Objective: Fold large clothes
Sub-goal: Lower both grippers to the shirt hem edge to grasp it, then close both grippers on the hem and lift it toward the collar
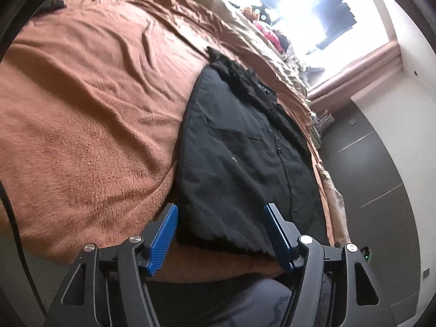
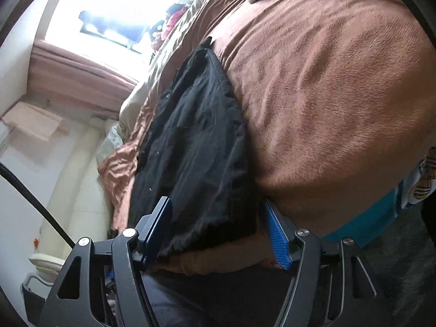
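Left gripper (image 1: 220,234), right gripper (image 2: 218,231): jaws apart, unclamped | black jacket (image 1: 245,147) hem on bed (image 1: 81,125) | risk: pinching blanket too.

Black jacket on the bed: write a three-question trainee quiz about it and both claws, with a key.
1. True or false: the black jacket lies on the brown blanket.
2. Which edge of the jacket is nearest the left claw? A) its near edge B) its far, fuzzy-trimmed end C) none, the jacket is out of view
3. Fill in: in the right wrist view, the blue pads of the right claw stand ____ on either side of the jacket's near edge, not pressing it.

Key: 1 true; 2 A; 3 apart.
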Demonstrator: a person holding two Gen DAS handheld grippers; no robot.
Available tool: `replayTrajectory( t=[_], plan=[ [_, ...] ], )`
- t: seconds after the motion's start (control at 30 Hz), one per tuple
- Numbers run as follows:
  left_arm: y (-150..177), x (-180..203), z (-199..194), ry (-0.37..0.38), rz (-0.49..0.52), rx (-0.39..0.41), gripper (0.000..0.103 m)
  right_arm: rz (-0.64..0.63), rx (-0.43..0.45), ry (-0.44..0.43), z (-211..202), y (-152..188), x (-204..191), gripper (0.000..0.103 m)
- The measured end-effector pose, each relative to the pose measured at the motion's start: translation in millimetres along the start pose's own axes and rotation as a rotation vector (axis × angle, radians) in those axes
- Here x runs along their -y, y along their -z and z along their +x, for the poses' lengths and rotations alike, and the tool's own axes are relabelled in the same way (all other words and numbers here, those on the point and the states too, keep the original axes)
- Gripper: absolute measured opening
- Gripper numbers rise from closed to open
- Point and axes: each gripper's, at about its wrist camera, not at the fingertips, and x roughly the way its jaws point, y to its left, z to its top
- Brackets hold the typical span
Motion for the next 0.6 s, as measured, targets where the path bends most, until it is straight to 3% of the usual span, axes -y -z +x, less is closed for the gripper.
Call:
replayTrajectory(
  t=[0.17, 0.3, 0.4, 0.5, 0.57, 0.6],
  plan=[
    [-2.9, -13.9, 18.9, -0.018, -0.058, -0.044, 0.065, 0.069, 0.004, -0.047, 3.7, 1.3, 12.1, 0.065],
    [0.0, -9.4, 24.2, 0.044, -0.091, -0.057, 0.065, 0.097, 0.001, -0.065, 5.5, 5.1, 17.3, 0.065],
    [1.0, -4.6, 24.2, 0.032, -0.096, -0.064, 0.065, 0.126, -0.008, -0.099, 12.8, 7.8, 17.6, 0.065],
    [-3.1, -7.9, 29.4, 0.007, -0.107, -0.072, 0.05, 0.148, -0.005, -0.089, 27.5, 5.9, 19.2, 0.049],
    [-6.7, -13.0, 32.4, -0.022, -0.137, -0.076, 0.033, 0.178, 0.002, -0.063, 36.1, 4.7, 23.3, 0.028],
    [-7.2, -13.8, 32.2, -0.022, -0.151, -0.074, 0.031, 0.204, 0.008, -0.056, 37.1, 4.4, 26.1, 0.023]
  ],
)
